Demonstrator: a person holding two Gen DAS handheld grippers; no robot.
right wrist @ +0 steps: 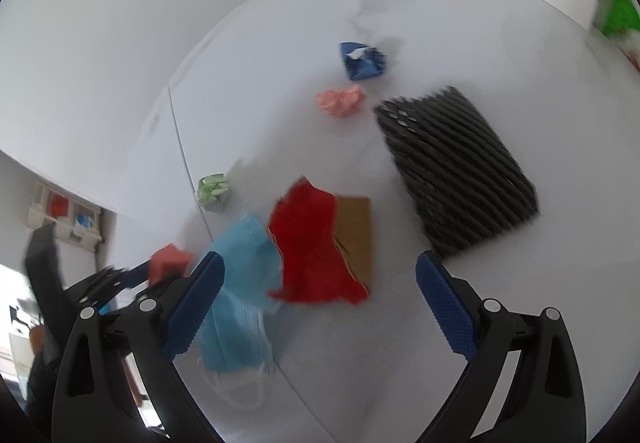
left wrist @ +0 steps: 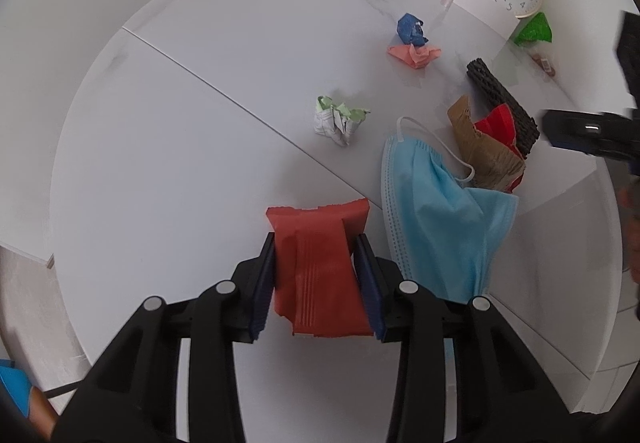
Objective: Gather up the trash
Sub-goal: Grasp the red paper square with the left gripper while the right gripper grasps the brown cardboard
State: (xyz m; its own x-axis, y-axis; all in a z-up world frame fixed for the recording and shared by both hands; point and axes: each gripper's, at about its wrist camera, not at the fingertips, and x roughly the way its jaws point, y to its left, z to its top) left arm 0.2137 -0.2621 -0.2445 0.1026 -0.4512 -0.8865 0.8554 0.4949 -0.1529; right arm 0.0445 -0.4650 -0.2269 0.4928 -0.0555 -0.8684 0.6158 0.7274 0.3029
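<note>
Two grippers: I have the left gripper [left wrist: 318,275] clamped on the red wrapper [left wrist: 320,263]; the right gripper [right wrist: 320,307] gapes wide, holding nothing
Wrapper: pinched across its middle, low over the white table [left wrist: 180,123]
Handling: I judge it light, crinkly and slick, so a mid-body pinch suits it
Mask: the blue face mask [right wrist: 240,303] lies beside it, soft and limp; I'd take the pleated cloth, not the loops
Red paper bag [right wrist: 316,251]: ahead between the open pads, flimsy
</note>
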